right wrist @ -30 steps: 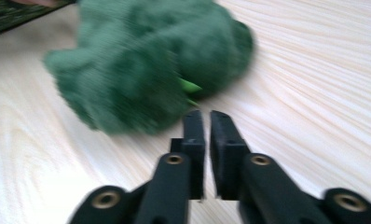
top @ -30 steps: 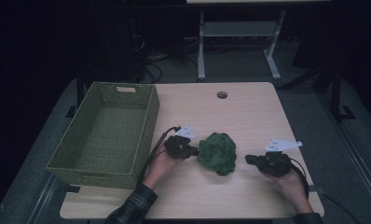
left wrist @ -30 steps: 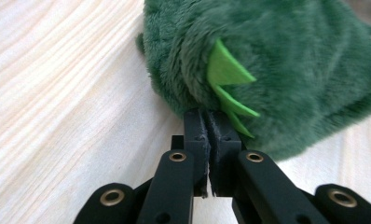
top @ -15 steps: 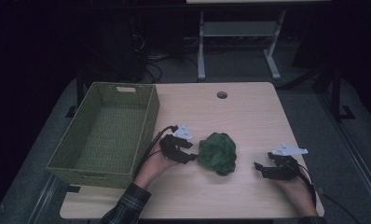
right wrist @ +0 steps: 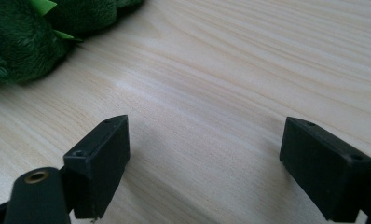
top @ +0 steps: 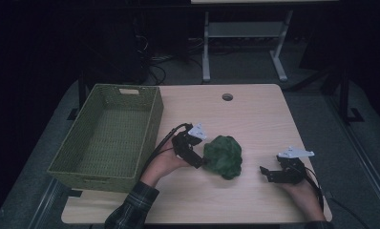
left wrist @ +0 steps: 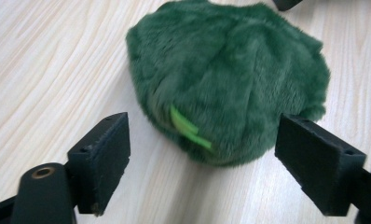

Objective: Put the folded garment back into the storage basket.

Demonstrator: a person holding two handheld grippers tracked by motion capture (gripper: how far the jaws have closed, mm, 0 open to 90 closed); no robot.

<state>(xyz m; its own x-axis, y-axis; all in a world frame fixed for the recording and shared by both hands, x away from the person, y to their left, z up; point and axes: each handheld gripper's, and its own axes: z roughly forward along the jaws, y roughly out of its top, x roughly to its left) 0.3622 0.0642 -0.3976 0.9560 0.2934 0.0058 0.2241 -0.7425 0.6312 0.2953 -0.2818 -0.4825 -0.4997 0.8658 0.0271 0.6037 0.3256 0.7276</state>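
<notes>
A dark green plush toy [top: 222, 156] lies on the pale wooden table [top: 255, 119], right of a green woven basket [top: 153, 125]. My left gripper [top: 199, 155] sits at the toy's left side. Its jaws have just been opening. In the left gripper view the plush toy [left wrist: 230, 79], with a light green tag, lies just ahead of the left gripper [left wrist: 207, 154], and the pads do not touch it. My right gripper [top: 266, 173] rests low to the toy's right, apart from it. Its jaws have also just been opening over bare wood, the right gripper [right wrist: 204, 163] with the plush toy [right wrist: 30, 32] at the far left.
The basket has nothing in it and fills the table's left third. A round cable hole [top: 227, 97] sits near the table's far edge. A metal stand [top: 240, 47] and cables lie on the dark floor behind. A plaid sleeve [top: 131, 210] crosses the front edge.
Both grippers went from shut to open. The left one let go of the toy's left edge and lifted slightly. The right one drew away from the toy, rightward and toward the front edge.
</notes>
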